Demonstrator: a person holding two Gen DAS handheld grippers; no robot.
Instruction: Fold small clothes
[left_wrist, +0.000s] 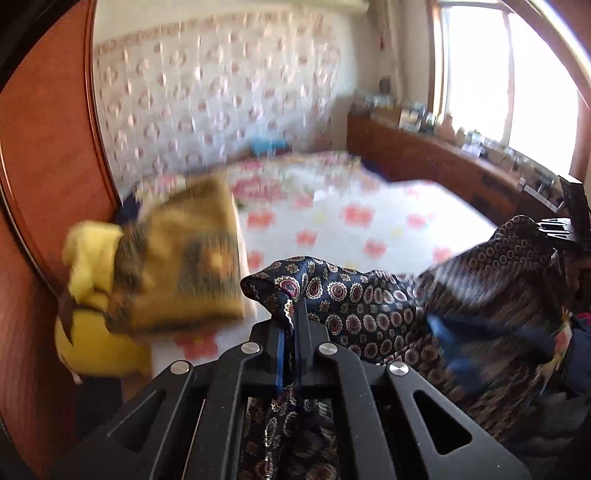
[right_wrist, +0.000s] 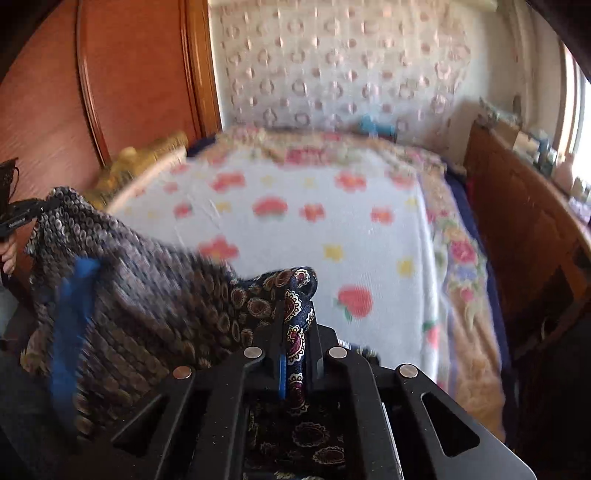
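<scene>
Both grippers, left gripper (left_wrist: 291, 314) and right gripper (right_wrist: 291, 317), have jaws clamped on the patterned garment (left_wrist: 388, 302), held up over the bed (right_wrist: 295, 206). I'd keep it taut, then lower it flat.

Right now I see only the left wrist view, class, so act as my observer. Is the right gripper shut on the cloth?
Observer: Yes. The right wrist view shows the right gripper shut on a fold of the cloth.
Operator: Does the hand holding the left gripper show anywhere?
Observer: Yes. A hand shows at that view's left edge, just below the left gripper, which grips the cloth's far corner.
</scene>
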